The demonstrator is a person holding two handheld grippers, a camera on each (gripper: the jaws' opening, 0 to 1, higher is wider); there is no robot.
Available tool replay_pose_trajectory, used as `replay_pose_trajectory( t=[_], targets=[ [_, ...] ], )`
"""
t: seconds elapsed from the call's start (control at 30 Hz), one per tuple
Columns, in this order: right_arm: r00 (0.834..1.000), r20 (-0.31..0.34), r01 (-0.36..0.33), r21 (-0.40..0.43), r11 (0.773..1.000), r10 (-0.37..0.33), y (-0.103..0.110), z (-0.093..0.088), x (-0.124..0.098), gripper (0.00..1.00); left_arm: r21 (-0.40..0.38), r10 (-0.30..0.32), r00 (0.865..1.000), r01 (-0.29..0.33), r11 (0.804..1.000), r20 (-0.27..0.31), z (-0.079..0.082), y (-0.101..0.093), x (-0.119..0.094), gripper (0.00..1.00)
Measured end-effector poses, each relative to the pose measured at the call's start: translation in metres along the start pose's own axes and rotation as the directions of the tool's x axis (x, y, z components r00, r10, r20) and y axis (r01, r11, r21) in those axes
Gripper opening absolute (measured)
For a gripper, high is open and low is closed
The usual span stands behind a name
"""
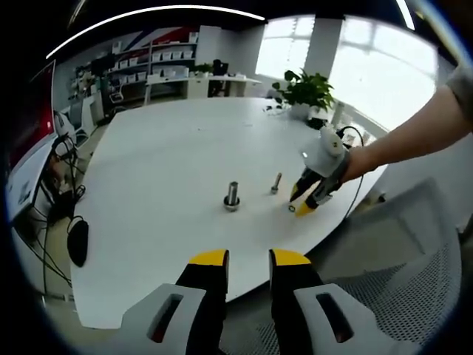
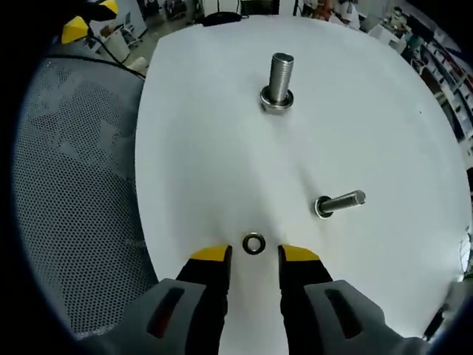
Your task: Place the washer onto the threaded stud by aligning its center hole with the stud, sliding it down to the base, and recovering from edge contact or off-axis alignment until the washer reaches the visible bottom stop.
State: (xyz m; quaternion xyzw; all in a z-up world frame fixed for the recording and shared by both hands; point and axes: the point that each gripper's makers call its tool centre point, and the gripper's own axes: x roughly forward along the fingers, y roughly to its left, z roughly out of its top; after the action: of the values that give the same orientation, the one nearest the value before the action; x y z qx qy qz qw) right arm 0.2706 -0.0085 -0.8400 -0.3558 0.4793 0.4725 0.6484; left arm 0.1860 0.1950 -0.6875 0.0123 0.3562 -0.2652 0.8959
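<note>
In the right gripper view, the right tool sits low over the white bench with its two yellow-tipped jaws apart, and the washer lies flat on the bench just beyond the tips, centred on the gap between them; the jaws hold nothing, and whether either tip touches the washer's edge cannot be told. The washer is a small metal ring, so it should be light, stiff and smooth. Lying flat on a slick surface, it will likely skate away if pushed rather than pinched, and the sound hold is across its outer rim from both sides, keeping the centre hole free for the stud. Beyond the washer and a little to its right, a smaller bolt leans over on its head. Further out from the washer stands the threaded stud, upright on a wide round base, well apart from the washer. Its thread may catch the ring's inner edge if the ring arrives tilted. In the left gripper view, the left tool has its jaws apart and empty, held back over the bench's near edge, well short of the stud. From there, the washer shows as a tiny ring at the tips of the right tool, to the right of the stud.
</note>
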Motion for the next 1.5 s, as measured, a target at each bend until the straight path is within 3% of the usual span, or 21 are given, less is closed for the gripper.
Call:
replay_pose_trajectory(
  t=[0.33,0.6,0.77,1.07,1.23,1.27,1.3,1.33,1.37,1.5],
  targets=[
    [0.999,0.028,-0.013,-0.080,0.997,0.016,-0.006,0.007,0.003,0.21,0.000,0.001,1.000,-0.001,1.000,-0.005,-0.001,0.001,0.000,0.19],
    [0.999,0.014,-0.044,-0.160,0.986,0.047,-0.005,0.005,0.002,0.21,-0.004,0.008,1.000,-0.008,1.000,-0.002,-0.001,0.002,0.000,0.19],
    [0.997,0.031,-0.063,-0.170,0.983,0.069,-0.006,0.004,0.002,0.20,-0.005,0.010,1.000,-0.010,1.000,-0.003,-0.001,0.003,0.000,0.19],
    [0.997,-0.026,-0.079,-0.202,0.976,0.076,-0.008,0.009,0.005,0.14,-0.002,0.010,1.000,-0.010,1.000,-0.012,-0.002,0.003,0.001,0.19],
    [0.998,-0.050,-0.033,-0.182,0.983,0.024,-0.006,0.012,0.005,0.14,-0.005,0.015,1.000,-0.015,1.000,-0.015,-0.003,0.004,0.001,0.19],
    [0.998,-0.058,-0.014,-0.203,0.979,0.003,-0.005,0.012,0.006,0.10,-0.006,0.016,1.000,-0.016,1.000,-0.016,-0.003,0.004,0.001,0.19],
    [0.992,-0.071,0.080,-0.252,0.964,-0.101,-0.018,0.012,0.004,0.03,-0.007,0.017,1.000,-0.017,1.000,-0.017,-0.003,0.004,0.001,0.19],
    [0.994,-0.066,0.058,-0.312,0.948,-0.082,-0.008,0.013,0.003,0.03,-0.006,0.017,1.000,-0.017,1.000,-0.018,-0.004,0.004,0.001,0.19],
    [0.994,-0.068,0.063,-0.321,0.945,-0.089,-0.007,0.013,0.002,0.03,-0.006,0.017,1.000,-0.017,1.000,-0.021,-0.004,0.004,0.001,0.19],
    [0.997,-0.057,0.036,-0.208,0.977,-0.049,-0.007,0.014,0.003,0.04,-0.006,0.016,1.000,-0.016,1.000,-0.021,-0.004,0.004,0.001,0.19]
  ],
)
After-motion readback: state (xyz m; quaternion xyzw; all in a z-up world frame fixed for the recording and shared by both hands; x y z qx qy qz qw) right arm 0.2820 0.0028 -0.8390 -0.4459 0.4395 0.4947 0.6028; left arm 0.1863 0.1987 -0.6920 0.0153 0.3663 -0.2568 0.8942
